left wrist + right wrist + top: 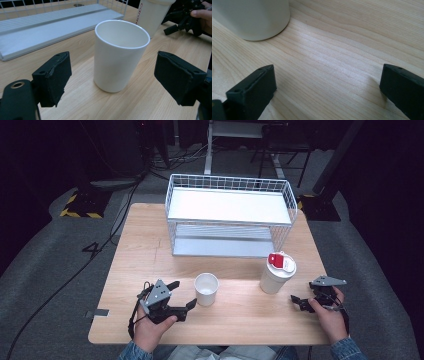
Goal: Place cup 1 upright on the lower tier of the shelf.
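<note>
A white open cup stands upright on the wooden table, near its front middle. My left gripper sits just left of it, held in a hand and pointing at it. In the left gripper view the cup stands just ahead of the gripper, whose black pads are apart on either side and clear of its wall. To the right stands a white lidded cup with a red and white lid. My right gripper rests open beside it, with bare wood between its jaws.
A white wire basket shelf with two levels stands at the back of the table; its lower shelf lies behind the open cup. The lidded cup's base is just ahead of the right gripper. Cables run across the grey floor at the left.
</note>
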Tool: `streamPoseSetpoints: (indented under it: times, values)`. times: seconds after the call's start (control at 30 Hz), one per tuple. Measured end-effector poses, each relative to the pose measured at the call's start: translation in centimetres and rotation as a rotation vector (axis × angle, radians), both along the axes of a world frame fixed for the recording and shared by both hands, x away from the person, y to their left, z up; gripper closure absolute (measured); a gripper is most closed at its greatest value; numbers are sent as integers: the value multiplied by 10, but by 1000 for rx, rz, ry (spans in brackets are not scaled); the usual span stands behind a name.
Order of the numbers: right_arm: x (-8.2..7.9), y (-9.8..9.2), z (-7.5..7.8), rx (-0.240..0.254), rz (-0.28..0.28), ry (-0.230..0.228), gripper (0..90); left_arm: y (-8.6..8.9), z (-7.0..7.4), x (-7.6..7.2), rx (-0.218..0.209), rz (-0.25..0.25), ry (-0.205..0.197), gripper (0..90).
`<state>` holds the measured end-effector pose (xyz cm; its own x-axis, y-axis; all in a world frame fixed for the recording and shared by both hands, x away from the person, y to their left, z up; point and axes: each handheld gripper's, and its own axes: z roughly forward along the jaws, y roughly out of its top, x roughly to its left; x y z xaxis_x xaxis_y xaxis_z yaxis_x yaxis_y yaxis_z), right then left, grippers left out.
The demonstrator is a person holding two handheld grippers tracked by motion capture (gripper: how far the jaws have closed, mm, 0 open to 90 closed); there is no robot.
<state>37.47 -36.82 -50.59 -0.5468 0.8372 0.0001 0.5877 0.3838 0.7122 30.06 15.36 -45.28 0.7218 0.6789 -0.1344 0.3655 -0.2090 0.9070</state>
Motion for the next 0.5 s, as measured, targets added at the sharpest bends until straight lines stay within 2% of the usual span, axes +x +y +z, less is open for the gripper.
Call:
streamPoseSetpoints:
  times: [0.17, 0.23, 0.37, 0.47, 0.5]
  values:
    - [0, 0, 0, -1, 0, -1, 6, -14, -6, 5, -16, -3, -16, 150]
    - [0, 0, 0, -3, 5, -2, 6, -24, -11, 9, -6, 3, -17, 150]
    - [0, 0, 0, -3, 11, -3, 6, -29, -16, 13, 10, 8, -11, 150]
    - [0, 0, 0, -1, 19, -2, 6, -37, -21, 19, 0, -6, -13, 150]
    - [0, 0, 0, -1, 19, -1, 6, -39, -23, 20, -11, -6, -2, 150]
